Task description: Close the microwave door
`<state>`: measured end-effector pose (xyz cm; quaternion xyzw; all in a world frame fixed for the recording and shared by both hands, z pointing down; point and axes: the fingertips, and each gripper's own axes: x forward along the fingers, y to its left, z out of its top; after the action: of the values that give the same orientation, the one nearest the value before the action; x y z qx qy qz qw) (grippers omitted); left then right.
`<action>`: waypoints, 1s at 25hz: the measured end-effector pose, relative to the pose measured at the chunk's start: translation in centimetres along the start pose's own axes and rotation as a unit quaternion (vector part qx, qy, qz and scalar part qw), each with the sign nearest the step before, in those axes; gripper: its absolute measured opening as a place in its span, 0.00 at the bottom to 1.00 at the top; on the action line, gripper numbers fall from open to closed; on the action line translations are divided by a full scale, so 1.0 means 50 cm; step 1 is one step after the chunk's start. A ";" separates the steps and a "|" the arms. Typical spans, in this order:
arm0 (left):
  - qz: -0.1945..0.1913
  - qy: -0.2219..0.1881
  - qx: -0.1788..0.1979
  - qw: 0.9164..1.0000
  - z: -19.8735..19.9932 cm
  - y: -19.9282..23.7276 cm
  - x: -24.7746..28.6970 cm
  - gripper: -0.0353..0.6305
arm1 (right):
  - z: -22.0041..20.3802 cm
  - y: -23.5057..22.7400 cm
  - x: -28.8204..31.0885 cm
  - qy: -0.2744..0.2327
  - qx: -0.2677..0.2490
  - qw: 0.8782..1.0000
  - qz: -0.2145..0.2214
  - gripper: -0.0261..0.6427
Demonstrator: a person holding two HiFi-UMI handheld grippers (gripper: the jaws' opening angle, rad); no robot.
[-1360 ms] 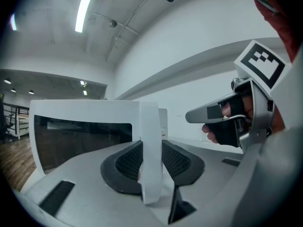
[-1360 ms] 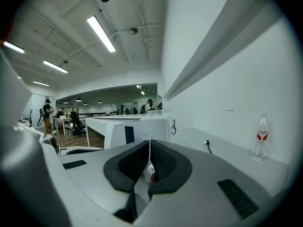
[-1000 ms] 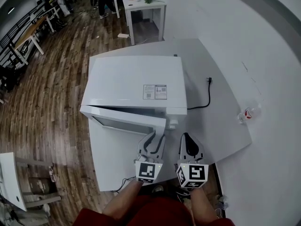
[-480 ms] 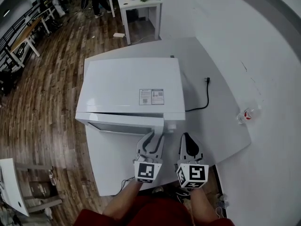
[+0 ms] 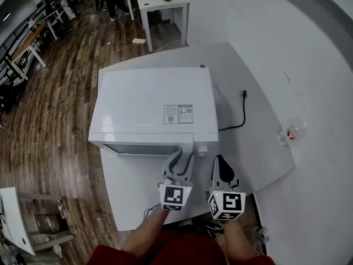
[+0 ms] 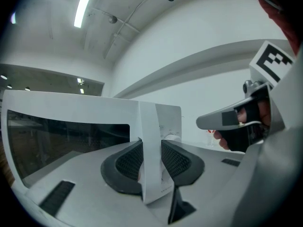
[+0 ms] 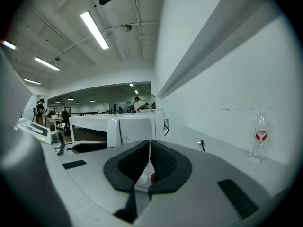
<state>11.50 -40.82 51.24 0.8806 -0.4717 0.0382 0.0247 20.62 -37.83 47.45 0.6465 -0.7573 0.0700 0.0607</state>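
Observation:
A white microwave [image 5: 151,104] stands on a white table [image 5: 259,148], front toward me. Its door [image 5: 142,149] lies almost flat against the body. My left gripper [image 5: 183,158] is shut on the door's free right-hand edge. In the left gripper view the white edge strip [image 6: 150,141] is pinched between the dark pads, with the dark door window [image 6: 66,136] to its left. My right gripper [image 5: 219,162] hangs just right of the left one, in front of the control panel, shut on nothing. In its own view the pads [image 7: 163,163] meet and the microwave [image 7: 123,129] sits beyond them.
A black power cord [image 5: 244,112] runs along the table right of the microwave. A clear water bottle [image 5: 291,133] stands near the table's right corner by the wall. Wood floor, other tables and people lie to the left and behind.
The door has swung in from clearly ajar to nearly flush with the microwave body. My left gripper moved with it toward the microwave. The right gripper stayed put.

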 end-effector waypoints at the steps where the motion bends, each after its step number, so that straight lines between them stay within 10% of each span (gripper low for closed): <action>1: 0.001 0.002 -0.004 1.000 0.000 0.002 0.004 0.26 | 0.000 0.001 -0.001 0.001 -0.001 1.000 0.000 0.08; 14: -0.013 0.002 0.026 1.000 0.016 0.005 -0.026 0.26 | 0.023 0.030 -0.018 -0.010 -0.008 1.000 0.008 0.08; 25: 0.049 -0.017 0.038 0.998 0.095 0.096 -0.200 0.26 | 0.075 0.137 -0.044 -0.048 -0.010 0.997 0.061 0.08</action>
<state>2.17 -35.57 45.62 0.8570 -0.5131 0.0426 -0.0191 14.22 -35.32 43.16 0.6012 -0.7979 0.0347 0.0261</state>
